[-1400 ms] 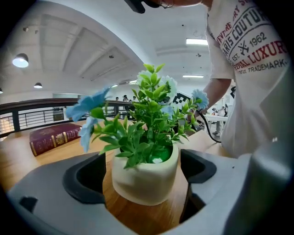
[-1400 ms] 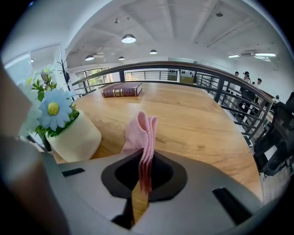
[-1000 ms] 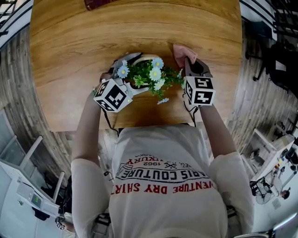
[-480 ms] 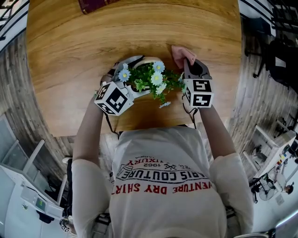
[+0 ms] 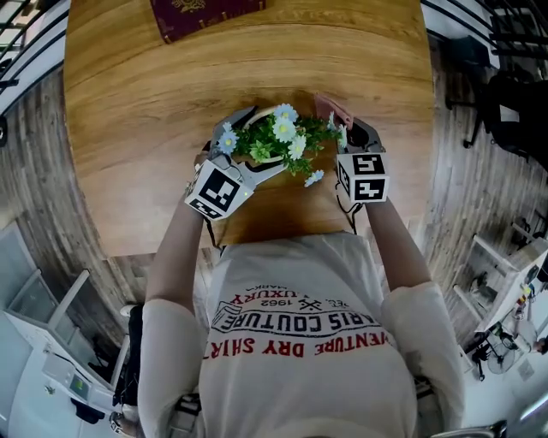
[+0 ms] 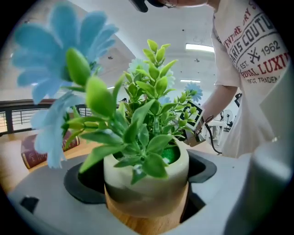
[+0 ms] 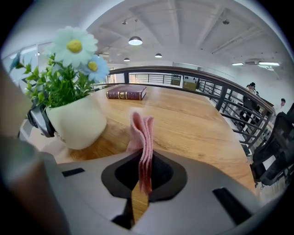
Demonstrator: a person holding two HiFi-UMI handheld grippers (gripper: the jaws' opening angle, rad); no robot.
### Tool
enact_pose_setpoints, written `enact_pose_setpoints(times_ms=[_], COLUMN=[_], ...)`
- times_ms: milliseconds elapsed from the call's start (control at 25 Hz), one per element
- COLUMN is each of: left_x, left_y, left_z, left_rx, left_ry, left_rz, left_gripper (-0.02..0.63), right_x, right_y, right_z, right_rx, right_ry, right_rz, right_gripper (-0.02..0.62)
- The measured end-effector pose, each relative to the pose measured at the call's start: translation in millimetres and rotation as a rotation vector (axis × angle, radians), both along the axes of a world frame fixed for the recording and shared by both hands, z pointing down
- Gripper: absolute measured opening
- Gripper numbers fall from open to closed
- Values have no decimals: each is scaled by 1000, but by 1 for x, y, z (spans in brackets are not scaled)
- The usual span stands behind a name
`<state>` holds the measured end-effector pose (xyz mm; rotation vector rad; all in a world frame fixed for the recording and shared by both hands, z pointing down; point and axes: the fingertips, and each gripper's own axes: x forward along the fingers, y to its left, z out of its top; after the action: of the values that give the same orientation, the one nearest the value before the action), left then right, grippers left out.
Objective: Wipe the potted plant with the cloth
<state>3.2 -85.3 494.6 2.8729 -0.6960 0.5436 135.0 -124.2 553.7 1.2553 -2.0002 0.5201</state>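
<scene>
Drawn closer together over 1 s, 2 grippers flank the potted plant (image 5: 278, 135) at the middle of the worktop (image 5: 154, 103). Its pot is clasped in the fingers of the left gripper (image 5: 253, 144), and the pink cloth (image 5: 330, 106) is pinched by those of the right gripper (image 5: 349, 130). Stems could be bent if wiped hard. That pinch is shown only in the right gripper view.

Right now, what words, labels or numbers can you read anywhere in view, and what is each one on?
"PARIS COUTURE": T-shirt chest, head view.
"EST. 1962": same T-shirt, left gripper view.
"VENTURE DRY SHIRT": T-shirt, ends cut off.
Dark red book: gold marks, too small to read.
Marker cubes: coded squares, no words.
Potted plant, pink cloth: nothing legible.
</scene>
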Motion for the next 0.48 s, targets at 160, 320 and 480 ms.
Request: enact_pose_setpoints(times_ms=[160, 320, 480], left_x=[-4, -9, -11], left_y=[-12, -21, -23], left_z=[-29, -57, -85], left_rx=[25, 26, 59], left_ry=[27, 57, 90], left_rz=[-28, -40, -24], left_gripper=[506, 506, 506], right_x=[-13, -40, -71], right_y=[2, 9, 21], right_z=[-18, -44, -74], right_rx=[27, 67, 129], right_ry=[-49, -130, -191], right_rz=[-19, -89, -198], right_gripper=[35, 35, 35])
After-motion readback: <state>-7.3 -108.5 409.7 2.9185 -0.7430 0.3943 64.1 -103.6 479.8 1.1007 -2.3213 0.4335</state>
